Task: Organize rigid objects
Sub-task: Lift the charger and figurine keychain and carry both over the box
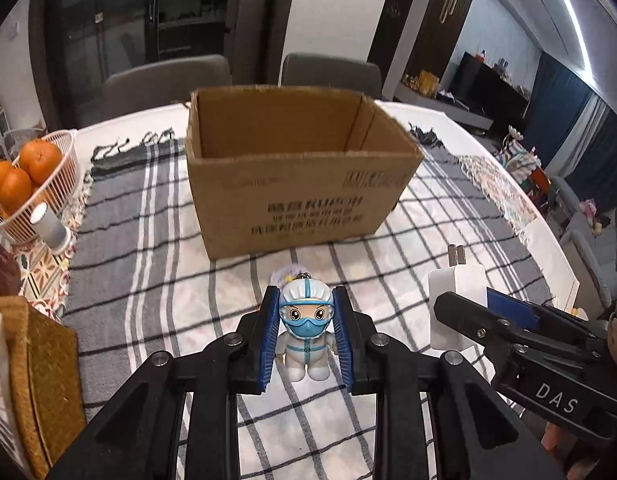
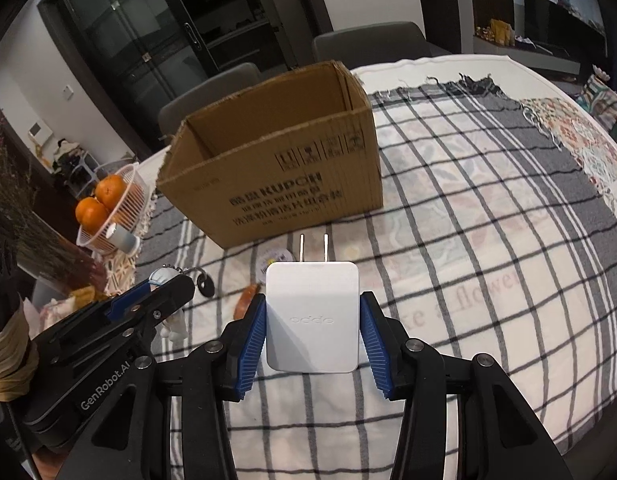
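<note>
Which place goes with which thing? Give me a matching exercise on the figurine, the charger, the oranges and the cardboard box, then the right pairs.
Things:
1. masked figurine
2. white charger
3. oranges
4. cardboard box

Places:
A. in the white wire basket
B. between the fingers of the right gripper
C. standing open on the checked cloth
D. between the fingers of the left gripper

Pairs: 1-D, 2-B, 3-A, 4-C
</note>
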`<state>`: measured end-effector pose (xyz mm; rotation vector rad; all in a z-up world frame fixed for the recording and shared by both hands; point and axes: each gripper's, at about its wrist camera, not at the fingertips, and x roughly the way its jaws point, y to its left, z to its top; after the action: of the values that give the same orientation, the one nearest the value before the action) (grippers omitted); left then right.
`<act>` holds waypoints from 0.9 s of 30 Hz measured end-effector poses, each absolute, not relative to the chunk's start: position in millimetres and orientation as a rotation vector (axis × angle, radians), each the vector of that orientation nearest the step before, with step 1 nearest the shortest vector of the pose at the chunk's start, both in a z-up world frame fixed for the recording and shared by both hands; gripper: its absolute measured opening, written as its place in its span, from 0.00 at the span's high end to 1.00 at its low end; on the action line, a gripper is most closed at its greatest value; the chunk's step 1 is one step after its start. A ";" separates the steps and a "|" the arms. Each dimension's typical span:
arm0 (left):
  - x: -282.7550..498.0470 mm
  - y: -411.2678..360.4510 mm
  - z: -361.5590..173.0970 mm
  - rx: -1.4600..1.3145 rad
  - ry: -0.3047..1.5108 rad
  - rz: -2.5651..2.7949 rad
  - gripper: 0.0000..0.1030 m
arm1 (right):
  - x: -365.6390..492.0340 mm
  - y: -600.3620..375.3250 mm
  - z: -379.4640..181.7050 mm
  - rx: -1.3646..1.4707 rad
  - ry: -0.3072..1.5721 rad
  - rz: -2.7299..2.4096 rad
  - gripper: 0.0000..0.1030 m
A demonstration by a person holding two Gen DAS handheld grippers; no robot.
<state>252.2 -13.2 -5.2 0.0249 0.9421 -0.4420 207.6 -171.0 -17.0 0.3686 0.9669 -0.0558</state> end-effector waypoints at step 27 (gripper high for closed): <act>302.1 -17.4 47.4 -0.021 0.828 -0.403 0.75 | 268.1 -181.9 38.1 0.345 0.814 0.067 0.54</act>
<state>302.1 -17.4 47.4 -0.0212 0.8275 -0.4034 268.1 -181.9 38.1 0.3447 0.8140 0.0670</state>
